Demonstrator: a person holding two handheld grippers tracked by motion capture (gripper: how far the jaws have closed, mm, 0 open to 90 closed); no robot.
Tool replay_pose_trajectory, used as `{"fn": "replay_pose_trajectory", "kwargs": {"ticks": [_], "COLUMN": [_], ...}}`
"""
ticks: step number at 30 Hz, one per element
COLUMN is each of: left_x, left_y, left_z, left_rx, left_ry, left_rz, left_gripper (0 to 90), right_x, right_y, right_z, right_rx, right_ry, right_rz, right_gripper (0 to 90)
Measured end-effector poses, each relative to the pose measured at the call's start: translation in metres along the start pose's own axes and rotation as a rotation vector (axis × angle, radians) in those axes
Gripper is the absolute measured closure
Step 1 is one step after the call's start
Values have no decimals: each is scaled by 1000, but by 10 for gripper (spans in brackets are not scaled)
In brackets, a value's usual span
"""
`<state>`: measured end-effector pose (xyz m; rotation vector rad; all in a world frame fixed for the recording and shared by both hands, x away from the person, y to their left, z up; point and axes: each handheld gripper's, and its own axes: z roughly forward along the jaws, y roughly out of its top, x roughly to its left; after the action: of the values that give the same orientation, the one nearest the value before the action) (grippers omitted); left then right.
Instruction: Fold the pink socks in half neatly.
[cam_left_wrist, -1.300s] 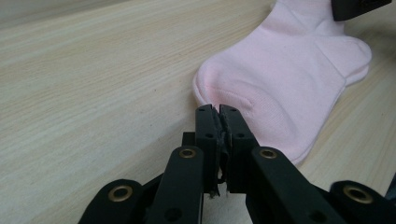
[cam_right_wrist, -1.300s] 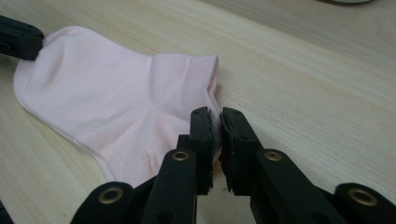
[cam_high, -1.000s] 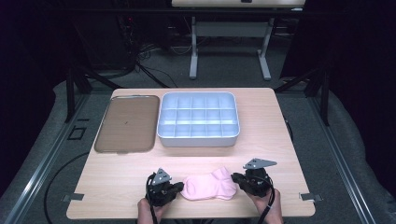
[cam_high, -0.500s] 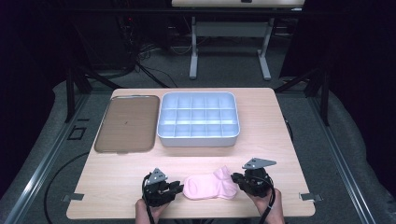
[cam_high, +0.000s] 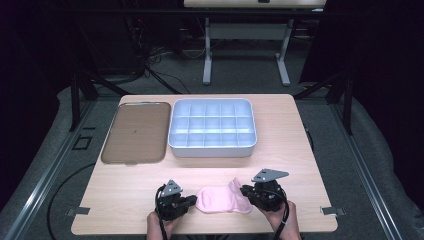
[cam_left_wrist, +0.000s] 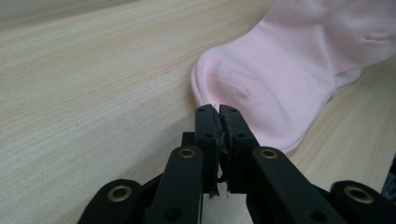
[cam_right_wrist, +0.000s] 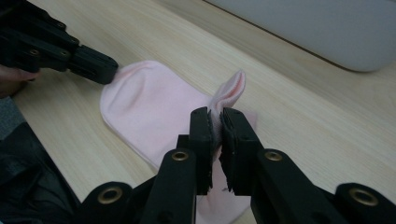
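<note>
- My left gripper (cam_left_wrist: 219, 108): jaws have just been closing, now pinched on the toe edge of the pink sock (cam_high: 222, 199).
- My right gripper (cam_right_wrist: 215, 112): clamped on the sock's cuff end, a fold standing up.
- Sock: flat on the table (cam_high: 125, 190) near edge, between both grippers.
- Step, as I judge: stretching or folding the sock; next calls for an even lift.
- Compartment box (cam_high: 212, 127) at 12 o'clock; brown tray (cam_high: 134, 132) at 10 o'clock.

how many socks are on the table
1: a pink sock lies on the table's near edge, between the left gripper and the right gripper. A second could be folded inside; I can't tell.
</note>
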<state>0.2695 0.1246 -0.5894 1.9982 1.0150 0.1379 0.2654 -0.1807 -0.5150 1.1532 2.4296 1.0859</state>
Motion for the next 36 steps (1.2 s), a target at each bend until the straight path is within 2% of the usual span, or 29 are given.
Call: {"fn": "replay_pose_trajectory", "kwargs": {"ticks": [3, 4, 5, 6, 7, 10, 11, 12, 15, 18, 21, 22, 23, 25, 27, 28, 30, 32, 36], "left_x": [2, 2, 2, 2, 3, 4, 3, 3, 3, 3, 3, 3, 3, 3, 3, 3, 3, 2, 2], "left_y": [0, 0, 0, 0, 0, 0, -1, -1, -1, -1, -1, -1, -1, -1, -1, -1, -1, -1, -1], "left_z": [0, 0, 1, 1, 1, 1, 1, 1, 1, 1, 1, 1, 1, 1, 1, 1, 1, 1, 1], "left_rx": [4, 4, 1, 3, 0, -1, -3, -3, -4, -4, -6, -6, -6, -8, -8, -8, -8, -9, -11], "left_ry": [-4, -4, -6, -8, -12, -16, -14, -14, -13, -13, -9, -9, -9, -9, -9, -9, -9, -8, 3], "left_rz": [-7, -7, -12, -15, -17, -22, -23, -23, -18, -17, -15, -14, -14, -12, -12, -13, -13, -13, -12], "left_gripper": [879, 879, 879, 880, 880, 880, 880, 880, 880, 879, 877, 876, 875, 871, 871, 869, 869, 868, 868], "right_x": [12, 12, 16, 24, 24, 36, 43, 43, 53, 63, 66, 67, 66, 64, 60, 55, 52, 44, 37], "right_y": [11, 11, 14, 22, 22, 32, 38, 38, 45, 50, 52, 52, 52, 51, 48, 46, 45, 40, 31], "right_z": [5, 5, 7, 12, 12, 23, 31, 31, 46, 70, 80, 84, 86, 85, 79, 70, 65, 59, 57], "right_rx": [7, 7, 11, 19, 19, 35, 48, 48, 70, 108, 127, 132, 128, 108, 85, 56, 52, 31, 76], "right_ry": [24, 24, 30, 45, 45, 70, 88, 88, 112, 156, 169, 177, 183, 200, 185, 166, 155, 151, 98], "right_rz": [-49, -49, -56, -85, -85, -126, -149, -149, -179, -192, -200, -190, -176, -150, -131, -118, -110, -82, -82], "right_gripper": [829, 829, 829, 830, 830, 830, 830, 830, 829, 829, 822, 777, 673, 610, 541, 534, 525, 518, 511]}}
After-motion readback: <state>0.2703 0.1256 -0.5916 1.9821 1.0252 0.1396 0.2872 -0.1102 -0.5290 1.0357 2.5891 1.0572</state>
